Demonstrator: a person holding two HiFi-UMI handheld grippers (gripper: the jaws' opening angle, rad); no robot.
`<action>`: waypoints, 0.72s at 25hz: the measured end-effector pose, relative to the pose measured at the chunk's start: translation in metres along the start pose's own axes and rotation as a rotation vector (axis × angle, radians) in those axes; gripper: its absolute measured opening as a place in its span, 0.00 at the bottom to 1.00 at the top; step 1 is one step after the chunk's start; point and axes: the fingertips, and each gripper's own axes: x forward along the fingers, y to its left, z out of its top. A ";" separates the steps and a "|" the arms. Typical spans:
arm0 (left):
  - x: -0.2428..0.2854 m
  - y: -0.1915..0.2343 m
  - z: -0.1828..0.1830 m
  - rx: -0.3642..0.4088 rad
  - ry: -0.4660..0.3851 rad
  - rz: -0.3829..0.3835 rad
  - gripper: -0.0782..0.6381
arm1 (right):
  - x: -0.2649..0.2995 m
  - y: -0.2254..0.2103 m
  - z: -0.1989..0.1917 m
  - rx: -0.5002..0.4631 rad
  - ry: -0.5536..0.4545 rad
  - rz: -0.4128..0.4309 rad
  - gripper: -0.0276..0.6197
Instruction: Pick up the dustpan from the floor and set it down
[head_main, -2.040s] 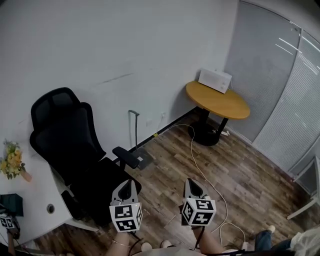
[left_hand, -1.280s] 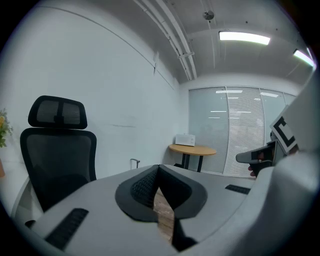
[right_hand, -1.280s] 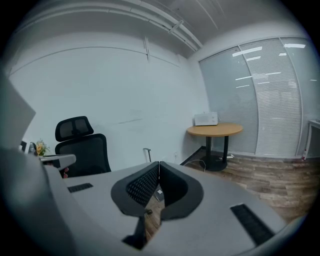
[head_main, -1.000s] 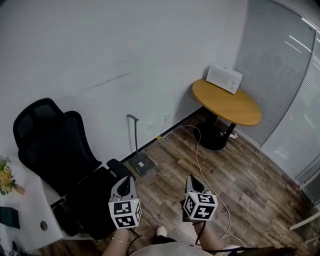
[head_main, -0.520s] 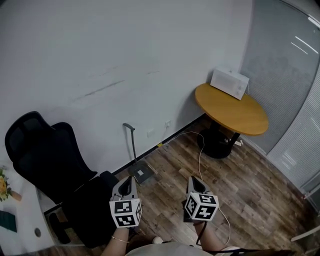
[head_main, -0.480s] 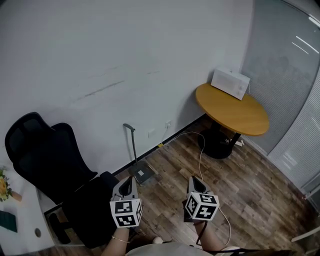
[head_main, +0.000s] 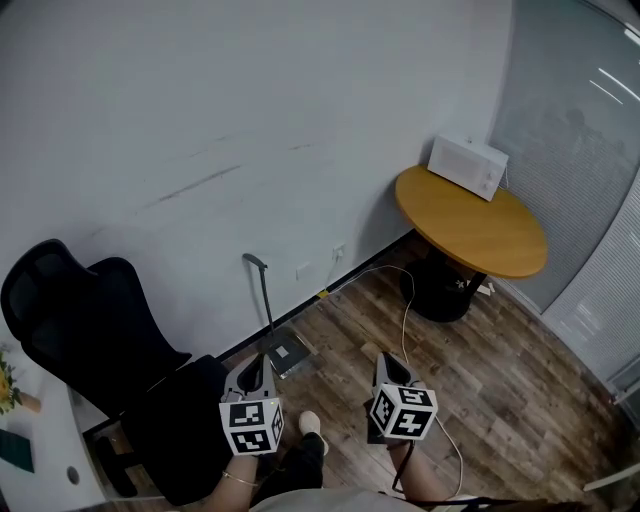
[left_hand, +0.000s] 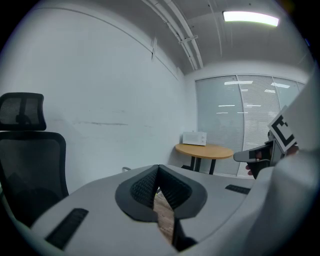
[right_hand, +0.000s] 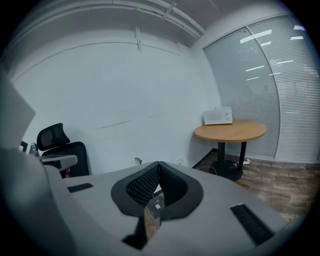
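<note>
Seen from above: the corner of a small office. A long-handled dustpan (head_main: 287, 352) stands on the wooden floor (head_main: 500, 400) against the white wall, just below the centre of the frame. Its flat dark pan bears a small white label. Its thin handle (head_main: 266, 300) rises upright and ends in a bent grip.

At the bottom centre, two hand-held tools point toward it. These are the left tongs (head_main: 254, 368) and the right tongs (head_main: 386, 364). Each has its jaws pressed together with nothing between them, and neither has hold of the dustpan.

A black office chair (head_main: 80, 320) fills the lower left. A round wooden table (head_main: 470, 222) carrying a white box (head_main: 467, 165) stands at the right. A pale cable (head_main: 405, 320) trails over the floor between the table and the dustpan.

The dustpan looks light and rigid, probably plastic or thin metal. The handle appears narrow, smooth and likely slippery, so a firm, square pinch would suit it. The best hold seems to be the upright handle, a little below the bent grip, so the pan hangs beneath. The pan's low edge would be an awkward reach. The jaws would have to spread first. If the pan is hinged to the handle, which cannot be told here, it may swing once lifted.
</note>
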 end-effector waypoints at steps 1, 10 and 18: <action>0.007 0.001 0.001 -0.003 -0.003 0.000 0.12 | 0.005 -0.002 0.002 -0.001 0.000 0.000 0.09; 0.082 0.019 0.017 -0.044 -0.021 0.014 0.12 | 0.075 -0.003 0.035 -0.058 -0.001 0.024 0.09; 0.160 0.037 0.045 -0.063 -0.041 0.020 0.12 | 0.152 -0.003 0.080 -0.100 -0.005 0.049 0.09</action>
